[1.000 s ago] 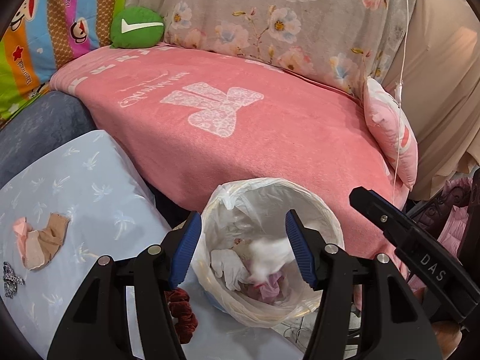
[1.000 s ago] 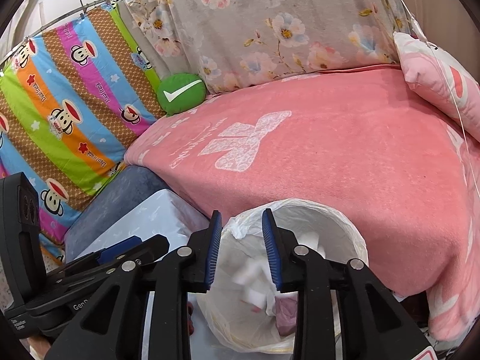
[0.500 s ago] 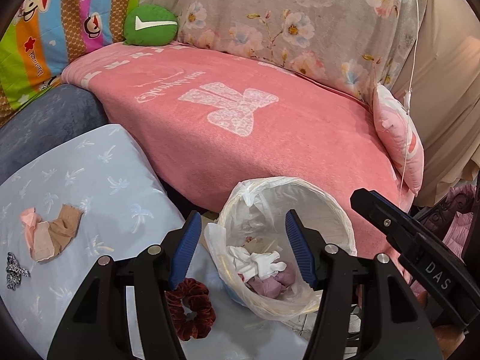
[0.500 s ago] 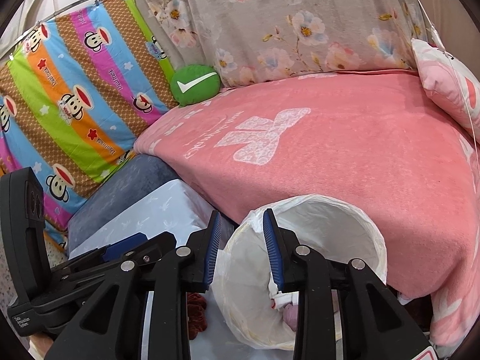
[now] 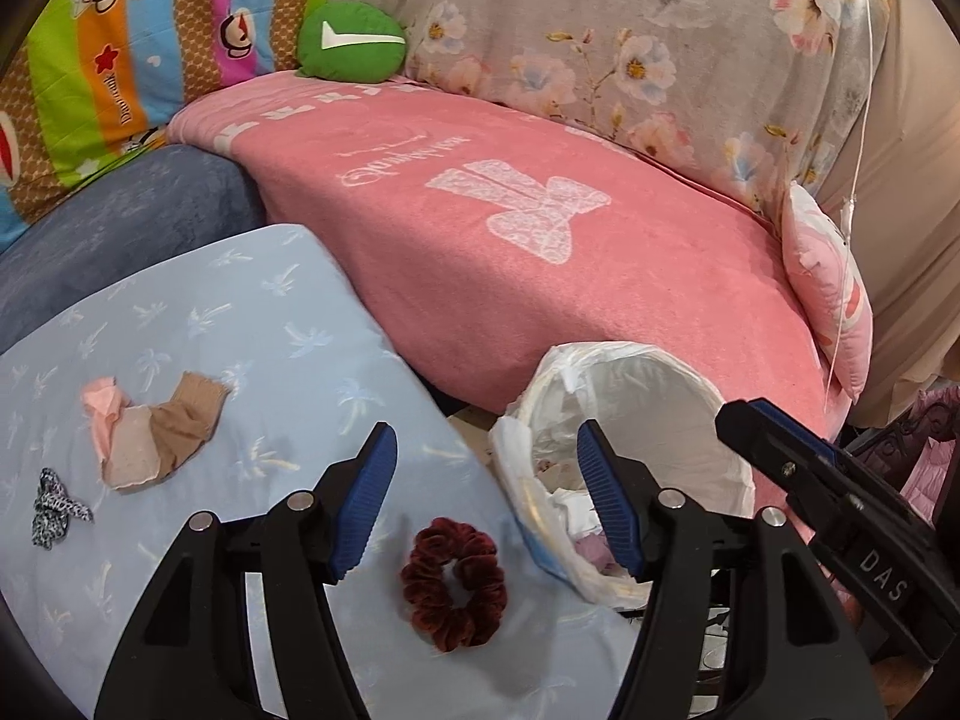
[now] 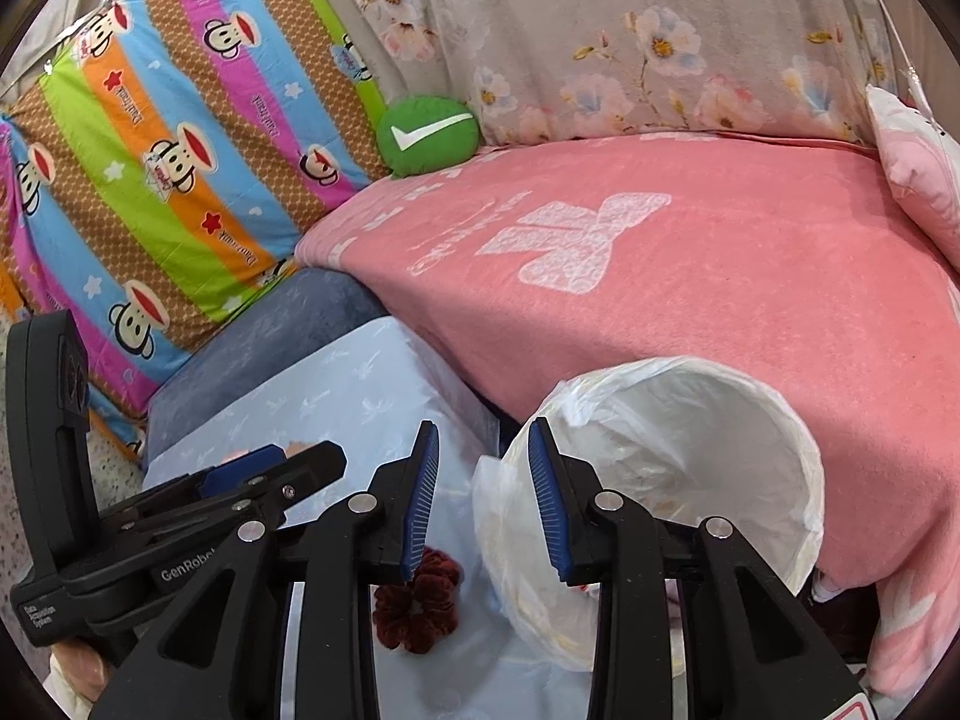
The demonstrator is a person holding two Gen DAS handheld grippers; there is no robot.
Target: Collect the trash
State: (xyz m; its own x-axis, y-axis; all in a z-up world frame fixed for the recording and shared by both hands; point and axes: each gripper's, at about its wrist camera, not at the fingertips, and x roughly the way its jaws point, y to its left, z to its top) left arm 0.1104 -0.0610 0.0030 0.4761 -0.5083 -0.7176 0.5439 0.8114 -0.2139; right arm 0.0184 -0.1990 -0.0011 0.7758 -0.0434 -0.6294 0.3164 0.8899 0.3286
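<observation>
Both views have swung left off the bin since a second ago. I hold my left tongs [image 5: 486,498] wide and empty above a scrunchie [image 5: 454,582]; right tongs [image 6: 483,501] narrower, empty. Tissue scraps [image 5: 129,438] lie on the blue bench [image 5: 240,336]; lined bin [image 5: 636,420] beside pink bed [image 5: 540,240].

Both fisheye views look forward and slightly down along their own fingers, close above the pale blue worktop [image 5: 198,324] — the left from the left side, the right from nearer the lined bin [image 6: 690,420]. They share the bin, the red scrunchie [image 5: 454,582] and the pink bed [image 6: 720,276] beyond.
</observation>
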